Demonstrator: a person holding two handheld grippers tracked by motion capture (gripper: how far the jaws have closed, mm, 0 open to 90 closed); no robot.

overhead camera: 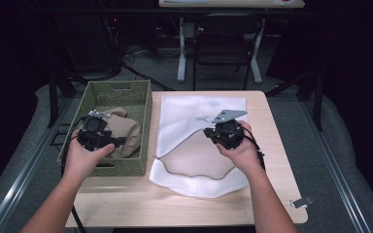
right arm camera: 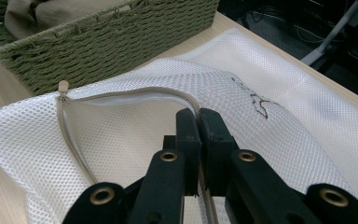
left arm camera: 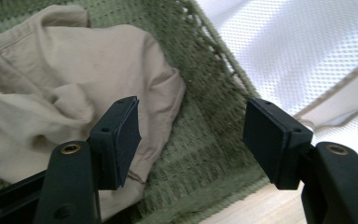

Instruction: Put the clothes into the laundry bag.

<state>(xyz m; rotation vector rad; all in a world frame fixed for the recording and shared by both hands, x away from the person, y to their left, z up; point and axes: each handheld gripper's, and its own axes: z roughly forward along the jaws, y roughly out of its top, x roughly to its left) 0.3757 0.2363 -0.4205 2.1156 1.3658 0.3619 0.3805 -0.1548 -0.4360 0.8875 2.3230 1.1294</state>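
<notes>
A green woven basket point(overhead camera: 148, 127) stands at the table's left with a crumpled beige garment point(overhead camera: 127, 130) inside. My left gripper point(overhead camera: 97, 136) hovers over it. In the left gripper view its jaws point(left arm camera: 191, 135) stand open and empty above the basket's floor point(left arm camera: 205, 60), with the garment point(left arm camera: 74, 70) just left of them. A white mesh laundry bag point(overhead camera: 194, 109) lies flat at the centre, its beige zipper point(right arm camera: 121, 92) undone and the mouth open. My right gripper point(right arm camera: 199, 114) is shut on the bag's zipper edge, near the bag's right side point(overhead camera: 226, 133).
The wooden table point(overhead camera: 272, 145) has bare room to the right and front of the bag. A small metal clip point(overhead camera: 301, 201) lies near the front right corner. A black chair point(overhead camera: 226, 39) and another table's legs stand beyond the far edge.
</notes>
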